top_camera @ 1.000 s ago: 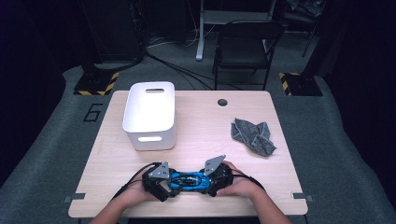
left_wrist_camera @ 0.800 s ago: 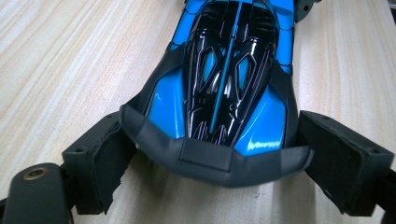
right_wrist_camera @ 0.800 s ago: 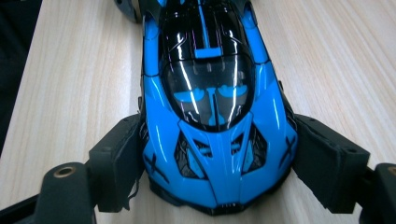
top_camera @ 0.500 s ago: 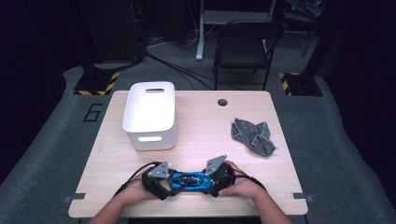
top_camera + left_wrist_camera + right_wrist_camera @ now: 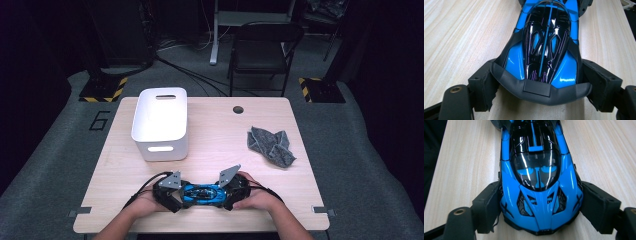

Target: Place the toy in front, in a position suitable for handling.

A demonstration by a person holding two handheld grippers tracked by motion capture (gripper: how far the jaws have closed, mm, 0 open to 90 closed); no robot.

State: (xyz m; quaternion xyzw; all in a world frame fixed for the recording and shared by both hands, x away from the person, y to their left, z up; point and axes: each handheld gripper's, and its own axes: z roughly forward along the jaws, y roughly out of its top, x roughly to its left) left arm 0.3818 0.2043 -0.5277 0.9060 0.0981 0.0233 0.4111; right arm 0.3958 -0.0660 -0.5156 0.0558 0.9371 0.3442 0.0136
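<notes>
A blue and black toy car (image 5: 202, 192) lies crosswise on the wooden table (image 5: 215, 135) near its front edge, held from both ends. My left gripper (image 5: 184, 195) is at the car's rear. In the left gripper view the dark rear wing of the car (image 5: 546, 50) spans the left gripper (image 5: 541, 87), and its pads (image 5: 482, 86) touch the wing's ends; these jaws have just been closing on the car. My right gripper (image 5: 224, 195) is at the nose. In the right gripper view the right gripper (image 5: 540, 212) has its pads (image 5: 486, 205) pressed on both flanks of the car (image 5: 539, 182).
A white bin (image 5: 160, 122) stands at the table's left, behind my left hand. A crumpled grey cloth (image 5: 270, 145) lies at the right. A round cable hole (image 5: 238, 109) sits near the far edge, and a black chair (image 5: 265, 47) stands beyond the table.
</notes>
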